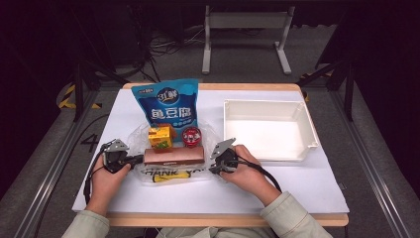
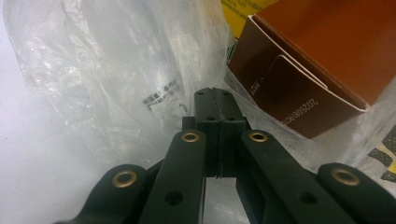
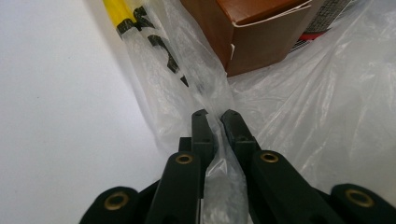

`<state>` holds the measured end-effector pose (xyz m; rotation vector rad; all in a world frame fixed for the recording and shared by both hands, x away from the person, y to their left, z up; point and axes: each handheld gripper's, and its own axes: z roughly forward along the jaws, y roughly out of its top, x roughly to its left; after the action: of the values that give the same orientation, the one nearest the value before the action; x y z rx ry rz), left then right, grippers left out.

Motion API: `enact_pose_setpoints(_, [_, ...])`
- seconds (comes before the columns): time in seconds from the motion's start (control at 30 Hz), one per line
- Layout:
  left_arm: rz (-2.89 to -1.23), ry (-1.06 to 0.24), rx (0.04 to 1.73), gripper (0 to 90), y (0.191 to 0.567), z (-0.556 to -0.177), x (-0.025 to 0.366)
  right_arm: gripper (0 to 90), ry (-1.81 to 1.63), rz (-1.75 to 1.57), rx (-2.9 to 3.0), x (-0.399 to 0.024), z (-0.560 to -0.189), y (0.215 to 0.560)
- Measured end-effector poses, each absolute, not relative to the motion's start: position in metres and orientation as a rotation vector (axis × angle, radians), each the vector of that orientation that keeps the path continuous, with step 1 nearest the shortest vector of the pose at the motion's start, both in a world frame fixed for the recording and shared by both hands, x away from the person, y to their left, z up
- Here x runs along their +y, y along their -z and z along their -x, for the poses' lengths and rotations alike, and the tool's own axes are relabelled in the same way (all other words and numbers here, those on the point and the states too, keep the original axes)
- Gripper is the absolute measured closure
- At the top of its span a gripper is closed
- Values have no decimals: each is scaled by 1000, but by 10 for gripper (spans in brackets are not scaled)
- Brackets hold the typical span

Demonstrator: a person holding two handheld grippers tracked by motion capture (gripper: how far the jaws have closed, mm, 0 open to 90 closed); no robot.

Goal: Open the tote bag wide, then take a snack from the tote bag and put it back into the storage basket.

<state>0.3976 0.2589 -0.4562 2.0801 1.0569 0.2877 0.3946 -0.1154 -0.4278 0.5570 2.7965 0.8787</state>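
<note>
Crinkled clear plastic bag (image 1: 171, 171) lies mid-bench toward near edge, long brown cardboard box (image 1: 173, 155) on it, long axis running left-right. Left claw (image 1: 134, 159) at bag's left end, clenched on film, box just beyond. Right claw (image 1: 212, 167) at right end, pinching fold of film. One claw per end; judgement: next move turns on that spread, lifting bag mouth evenly.

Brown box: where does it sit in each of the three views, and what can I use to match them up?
High view: the brown box lies lengthwise at lower centre, between the two hands.
Left gripper view: its end fills the upper right.
Right gripper view: its end is at top centre.
Shared landmark: the clear plastic bag around the box.
</note>
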Motion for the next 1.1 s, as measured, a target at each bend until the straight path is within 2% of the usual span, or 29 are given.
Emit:
enact_pose_setpoints(0.13, [-2050, -292, 1040, 900, 455, -395, 262, 783, -893, -570, 2792, -116, -394, 424])
enact_pose_setpoints(0.2, [-2012, -299, 1034, 872, 450, -391, 266, 661, -951, -567, 2765, -118, -393, 418])
enact_pose_setpoints(0.4, [-1934, -317, 1009, 791, 438, -378, 275, 444, -1124, -588, 2702, -122, -390, 403])
enact_pose_setpoints(0.6, [-1877, -334, 985, 730, 430, -365, 283, 399, -1257, -597, 2667, -124, -390, 389])
enact_pose_setpoints(0.63, [-1871, -335, 983, 677, 428, -362, 284, 375, -1306, -608, 2652, -124, -391, 384])
enact_pose_setpoints(0.77, [-1825, -320, 966, 628, 424, -351, 287, 364, -1396, -626, 2630, -124, -392, 375])
enact_pose_setpoints(1.0, [-1802, -315, 944, 470, 419, -344, 289, 374, -1497, -627, 2591, -119, -397, 358])
enact_pose_setpoints(1.1, [-1811, -343, 937, 458, 417, -342, 289, 384, -1495, -616, 2596, -116, -400, 355])
